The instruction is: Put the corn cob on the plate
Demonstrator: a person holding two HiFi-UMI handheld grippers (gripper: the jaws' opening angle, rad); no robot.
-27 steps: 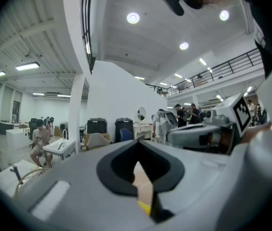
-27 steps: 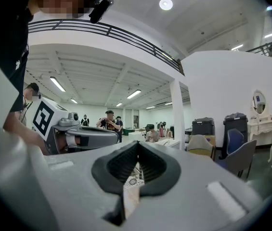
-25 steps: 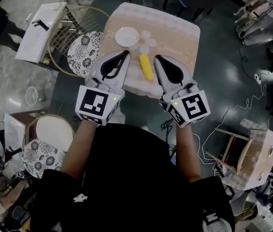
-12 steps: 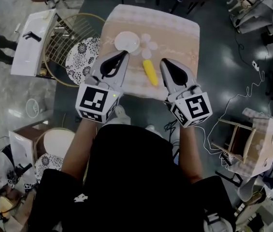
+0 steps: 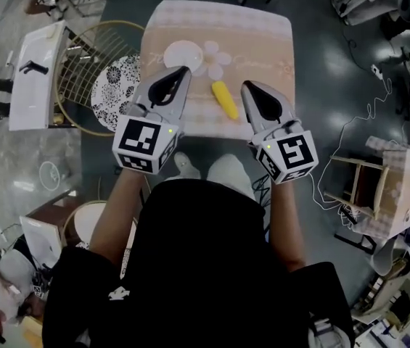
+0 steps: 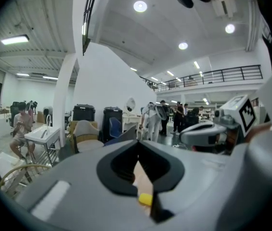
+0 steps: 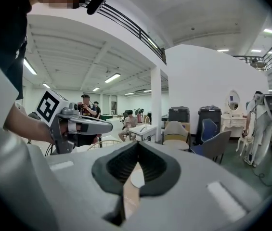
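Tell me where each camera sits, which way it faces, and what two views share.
Head view: on the person's head, facing steeply down at table, corn cob and plate; shows forearms, torso, left gripper, right gripper.
Left gripper view: on that gripper, facing along its shut fingers into the hall; right gripper at right.
Right gripper view: on that gripper, facing likewise; left gripper at left.
Shared: head and left gripper views both show the corn cob.
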